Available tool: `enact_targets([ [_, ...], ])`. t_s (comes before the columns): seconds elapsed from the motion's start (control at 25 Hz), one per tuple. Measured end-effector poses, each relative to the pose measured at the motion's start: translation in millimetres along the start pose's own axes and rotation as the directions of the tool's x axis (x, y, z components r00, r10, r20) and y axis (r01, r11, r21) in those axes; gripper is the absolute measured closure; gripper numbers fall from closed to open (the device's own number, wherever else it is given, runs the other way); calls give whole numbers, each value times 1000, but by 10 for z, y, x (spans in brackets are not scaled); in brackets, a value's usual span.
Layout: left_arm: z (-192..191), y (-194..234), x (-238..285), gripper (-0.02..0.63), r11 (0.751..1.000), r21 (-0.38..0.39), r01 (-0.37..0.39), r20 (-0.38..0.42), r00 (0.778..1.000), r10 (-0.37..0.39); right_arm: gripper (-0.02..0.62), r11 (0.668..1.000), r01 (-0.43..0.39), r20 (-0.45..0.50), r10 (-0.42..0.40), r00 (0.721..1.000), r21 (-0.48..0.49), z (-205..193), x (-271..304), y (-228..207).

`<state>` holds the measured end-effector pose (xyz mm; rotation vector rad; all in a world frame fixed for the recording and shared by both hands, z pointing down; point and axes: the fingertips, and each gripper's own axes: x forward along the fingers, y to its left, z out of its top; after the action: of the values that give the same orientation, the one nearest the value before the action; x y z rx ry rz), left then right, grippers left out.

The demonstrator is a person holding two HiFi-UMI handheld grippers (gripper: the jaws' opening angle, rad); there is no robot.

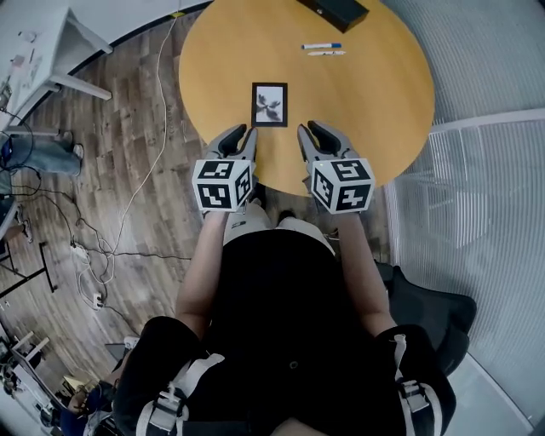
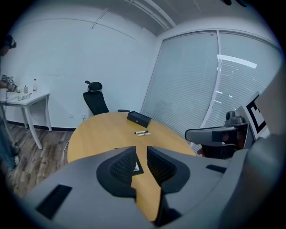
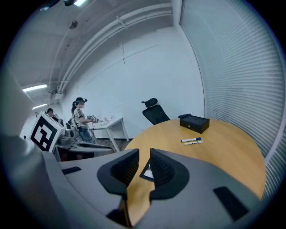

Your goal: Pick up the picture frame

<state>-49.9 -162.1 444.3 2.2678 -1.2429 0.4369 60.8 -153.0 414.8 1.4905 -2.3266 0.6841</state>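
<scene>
The picture frame (image 1: 270, 104) is a small black-edged one with a dark flower print. It lies flat on the round wooden table (image 1: 366, 102), near the front edge. My left gripper (image 1: 243, 134) and right gripper (image 1: 313, 132) hover side by side over that edge, just short of the frame, pointing at it. In the left gripper view the frame (image 2: 136, 167) shows through the gap of the left gripper (image 2: 140, 156). In the right gripper view the frame (image 3: 146, 172) shows between the jaws of the right gripper (image 3: 144, 156). Both grippers are open, with nothing in them.
A black box (image 1: 336, 10) sits at the table's far edge, with two markers (image 1: 322, 47) in front of it. A black office chair (image 2: 94, 100) stands beyond the table. Cables (image 1: 128, 213) trail over the wood floor at left. A person (image 3: 80, 118) stands by a white desk (image 2: 24, 98).
</scene>
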Motion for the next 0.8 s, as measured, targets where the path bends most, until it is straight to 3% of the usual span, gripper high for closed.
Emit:
enact_targets([
  [0.36, 245, 521, 593, 532, 998, 23, 58, -61, 997, -56, 488, 997, 79, -26, -78, 997, 11, 191, 691, -137],
  [0.6, 97, 731, 949, 531, 992, 25, 121, -136, 984, -117, 488, 990, 135, -88, -132, 987, 30, 41, 1032, -251],
  [0.8, -97, 939, 1166, 523, 991, 3, 131, -207, 970, -128, 488, 987, 151, -151, -141, 978, 52, -132, 1307, -306],
])
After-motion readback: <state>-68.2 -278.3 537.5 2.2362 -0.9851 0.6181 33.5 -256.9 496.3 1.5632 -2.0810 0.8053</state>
